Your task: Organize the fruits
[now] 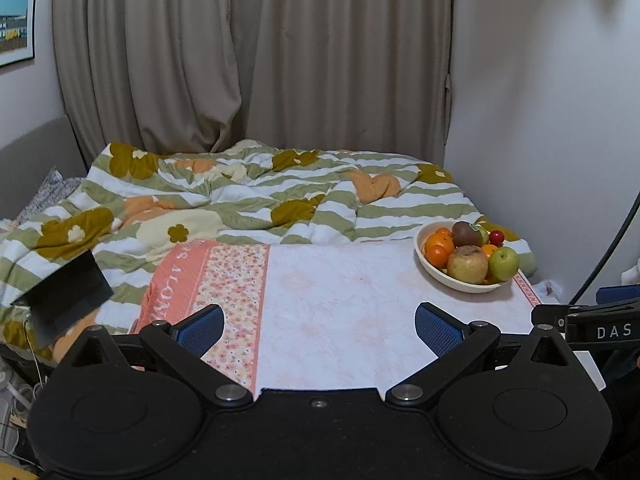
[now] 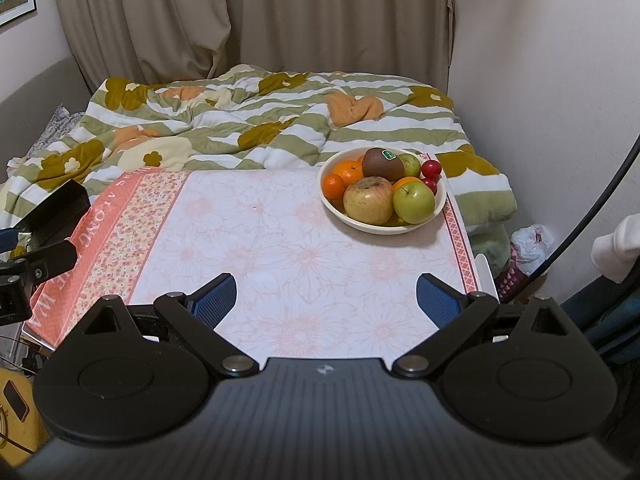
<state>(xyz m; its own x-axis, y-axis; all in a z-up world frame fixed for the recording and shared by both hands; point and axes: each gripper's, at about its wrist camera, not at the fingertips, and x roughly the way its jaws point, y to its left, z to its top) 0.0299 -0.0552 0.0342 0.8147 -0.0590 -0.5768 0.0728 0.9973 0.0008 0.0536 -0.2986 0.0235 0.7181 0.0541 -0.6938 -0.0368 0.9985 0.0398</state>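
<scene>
Cream bowl (image 2: 439, 200) heaped with apples, oranges, kiwi (image 2: 382, 165), cherries, on floral tabletop (image 2: 280, 240), both grippers' fingers spread, empty

This is a bedroom in a home. Straight ahead of the gripper, past a table under a pink flowered cloth (image 2: 280, 240), lies a bed with a rumpled quilt (image 1: 248, 196) striped in green and white with big flowers, and closed beige curtains (image 1: 256, 52) hang behind it. A framed picture (image 1: 14, 20) hangs on the wall far to the left, and a cream bowl (image 2: 439, 205) heaped with fruit sits on the table ahead to the right.
</scene>
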